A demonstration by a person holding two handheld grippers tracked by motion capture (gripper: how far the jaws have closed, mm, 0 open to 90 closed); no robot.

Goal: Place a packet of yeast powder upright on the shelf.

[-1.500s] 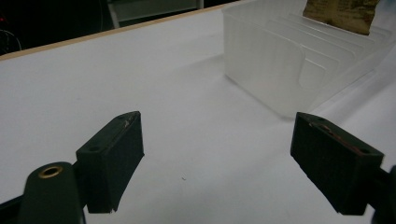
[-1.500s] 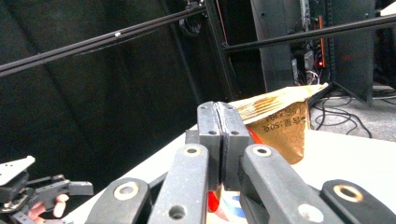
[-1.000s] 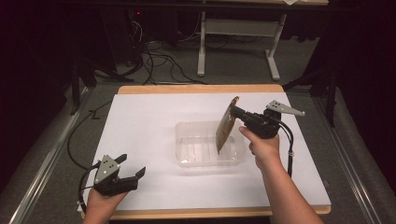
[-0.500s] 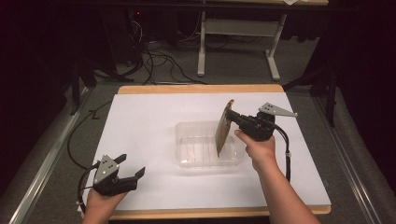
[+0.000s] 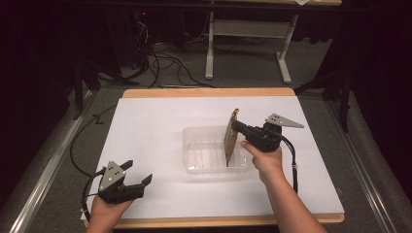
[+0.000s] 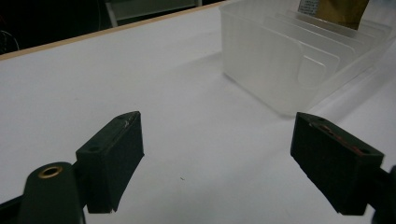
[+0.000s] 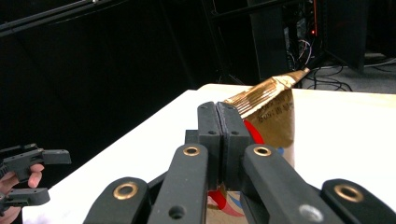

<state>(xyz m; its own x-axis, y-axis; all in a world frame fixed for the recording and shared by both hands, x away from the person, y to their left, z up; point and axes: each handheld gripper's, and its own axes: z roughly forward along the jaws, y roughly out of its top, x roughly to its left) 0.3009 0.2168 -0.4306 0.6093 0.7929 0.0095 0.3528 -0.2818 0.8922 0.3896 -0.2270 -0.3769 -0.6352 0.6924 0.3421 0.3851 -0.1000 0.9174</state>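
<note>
A gold-brown foil packet (image 5: 230, 141) stands on edge, tilted, over the right part of a clear plastic container (image 5: 194, 133). My right gripper (image 5: 236, 125) is shut on the packet's upper edge, coming in from the right. In the right gripper view the jaws (image 7: 218, 112) are pressed together on the packet (image 7: 273, 116), whose crimped top sticks out past them. I cannot tell whether its lower edge touches the container floor. My left gripper (image 5: 140, 171) rests open near the table's front left. Nothing lies between its jaws (image 6: 217, 123), which face the container (image 6: 280, 70) and the packet (image 6: 345, 9).
The container has ribbed dividers inside and sits mid-table on a white sheet (image 5: 160, 116) over a wooden-edged table. Cables trail from both grippers. Dark floor, cables and a desk frame (image 5: 248, 43) lie beyond the far edge. The left gripper (image 7: 49, 176) appears small at the right gripper view's left.
The right gripper has drifted a little left and down with the packet, bringing it lower over the container. The left gripper has stayed put.
</note>
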